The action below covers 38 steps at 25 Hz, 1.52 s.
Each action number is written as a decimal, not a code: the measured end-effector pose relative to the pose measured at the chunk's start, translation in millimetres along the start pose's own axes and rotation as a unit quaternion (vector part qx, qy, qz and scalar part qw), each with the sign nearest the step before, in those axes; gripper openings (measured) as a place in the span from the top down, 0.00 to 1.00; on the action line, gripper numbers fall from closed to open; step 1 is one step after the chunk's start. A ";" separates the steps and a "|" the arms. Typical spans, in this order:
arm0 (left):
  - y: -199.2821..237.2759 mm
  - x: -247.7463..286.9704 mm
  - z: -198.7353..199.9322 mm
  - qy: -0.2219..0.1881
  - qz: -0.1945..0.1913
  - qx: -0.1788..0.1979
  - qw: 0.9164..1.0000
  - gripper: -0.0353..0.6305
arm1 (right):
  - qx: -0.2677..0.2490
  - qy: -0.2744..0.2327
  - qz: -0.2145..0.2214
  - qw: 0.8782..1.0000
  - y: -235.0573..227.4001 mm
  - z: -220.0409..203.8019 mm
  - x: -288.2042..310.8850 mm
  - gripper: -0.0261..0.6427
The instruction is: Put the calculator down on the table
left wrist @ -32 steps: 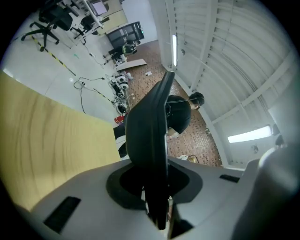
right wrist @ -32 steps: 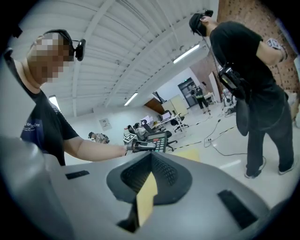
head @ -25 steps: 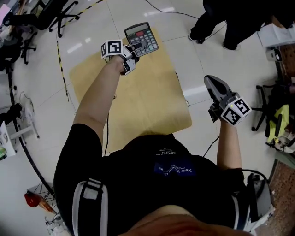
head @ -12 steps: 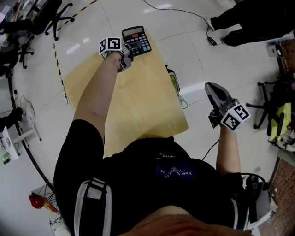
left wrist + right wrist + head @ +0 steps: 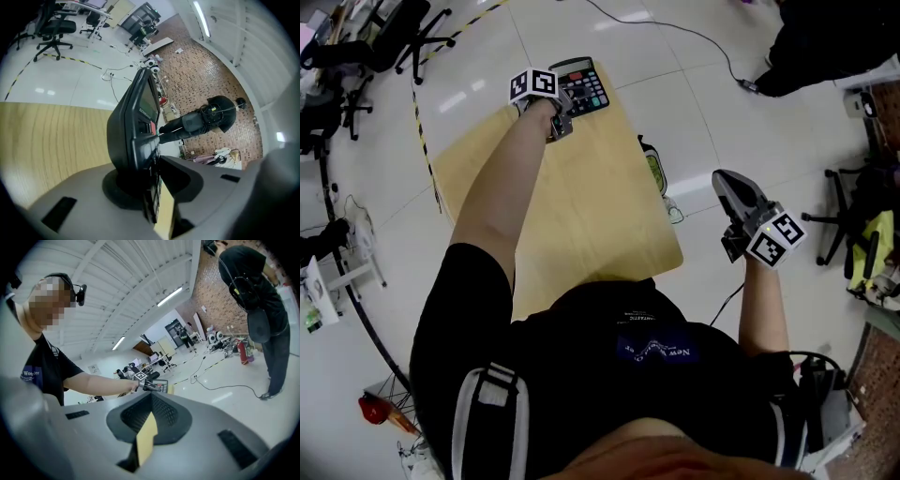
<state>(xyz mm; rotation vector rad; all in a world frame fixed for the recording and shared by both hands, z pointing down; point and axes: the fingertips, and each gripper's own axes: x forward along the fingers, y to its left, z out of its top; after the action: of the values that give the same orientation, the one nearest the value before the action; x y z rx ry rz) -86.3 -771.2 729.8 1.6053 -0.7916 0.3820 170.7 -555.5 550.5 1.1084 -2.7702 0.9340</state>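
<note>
The dark calculator (image 5: 582,84) with its grey display lies face up over the far corner of the light wooden table (image 5: 581,216). My left gripper (image 5: 566,108) is shut on its near left edge. In the left gripper view the calculator (image 5: 140,112) stands edge-on between the jaws of the left gripper (image 5: 151,157), its back toward the table (image 5: 47,140); whether it rests on the wood I cannot tell. My right gripper (image 5: 724,180) hangs off the table's right side, shut and empty. In the right gripper view the right gripper (image 5: 151,397) points level toward the distant calculator (image 5: 161,386).
A green object (image 5: 654,173) and cables lie on the white floor by the table's right edge. Office chairs (image 5: 422,28) stand at the far left. A person in dark clothes (image 5: 825,37) is at the far right, with a chair (image 5: 853,216) and clutter nearer on that side.
My left gripper has lowered the calculator toward the table's far corner and tilted down. The right gripper sank slightly. The person at the far right has moved farther off.
</note>
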 end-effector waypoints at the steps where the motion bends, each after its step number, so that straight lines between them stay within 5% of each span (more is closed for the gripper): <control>1: 1.6 -0.7 0.2 -0.002 0.011 -0.002 1.000 0.81 | -0.001 0.001 0.003 1.000 2.3 -1.1 0.1 0.98; 14: 21.8 -14.0 2.4 -0.020 0.142 0.062 0.988 0.57 | 0.013 0.004 0.015 1.000 11.8 -3.6 -0.2 0.98; 21: 24.8 -26.7 6.3 -0.048 0.213 0.118 0.969 0.50 | 0.017 0.001 0.020 1.000 18.4 0.2 -2.4 0.98; 28: 19.0 -29.9 6.4 -0.010 0.256 0.193 0.947 0.47 | 0.016 -0.002 0.018 1.000 21.3 -1.1 -5.5 0.98; 36: 28.9 -33.3 -6.0 0.033 0.221 0.132 0.966 0.47 | 0.014 -0.006 0.014 1.000 22.4 4.1 -7.5 0.98; 38: 31.9 -36.6 -5.0 0.030 0.230 0.136 0.963 0.47 | 0.013 -0.007 0.013 1.000 22.3 4.7 -9.0 0.98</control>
<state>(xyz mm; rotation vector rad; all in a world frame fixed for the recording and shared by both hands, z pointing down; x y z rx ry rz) -133.0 -757.0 730.6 1.6427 -1.1045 0.9009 164.3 -539.7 532.8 1.0881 -2.7978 0.9717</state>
